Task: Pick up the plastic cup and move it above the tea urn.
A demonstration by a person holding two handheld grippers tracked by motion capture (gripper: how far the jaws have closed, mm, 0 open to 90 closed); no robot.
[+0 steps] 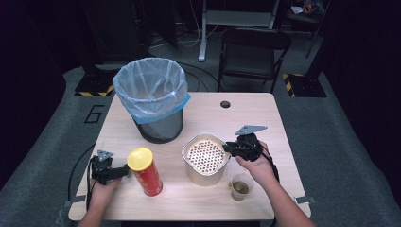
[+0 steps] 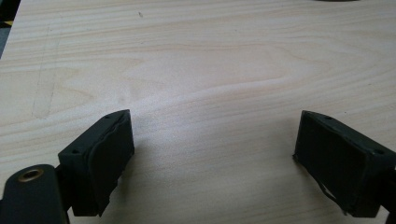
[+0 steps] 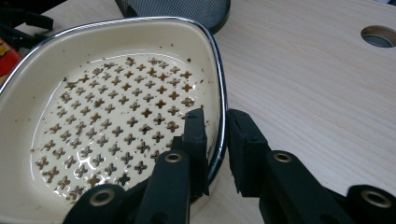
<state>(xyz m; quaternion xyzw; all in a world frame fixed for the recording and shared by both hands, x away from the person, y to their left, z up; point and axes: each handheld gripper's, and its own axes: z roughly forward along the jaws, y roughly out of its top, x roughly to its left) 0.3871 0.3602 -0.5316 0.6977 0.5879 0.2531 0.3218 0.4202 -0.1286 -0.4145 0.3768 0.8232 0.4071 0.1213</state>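
With my right gripper [image 3: 217, 149] clamped over the rim of the cream strainer pot [image 1: 204, 158], one jaw inside the wall and one outside, I have only a thin edge to hold the whole vessel by. It stands on the tabletop [image 1: 250, 113] in front of the lined waste bin [image 1: 151, 97], and its perforated insert [image 3: 116, 116] is wet and speckled with brown residue.

My left gripper [image 2: 212, 158] hangs with its jaws spread wide over bare wood, gripping nothing, just beside the red crisp tube [image 1: 145, 171], which stands upright near the left front edge.

What worries me is the grip. The rim is a smooth chromed lip, so if I lift or tilt the pot by it, the weight hanging off one side could twist it in my jaws and let it slip. Should that happen over the tabletop, liquid and dregs would spill out instead of reaching the bin. The loose-looking insert might also slide out if I tip too steeply.

A small cup of brownish liquid [image 1: 240, 187] sits just beside my right hand, close to the wrist; a careless swing back could knock it over. The crisp tube is tall and narrow, easily toppled by my left gripper.
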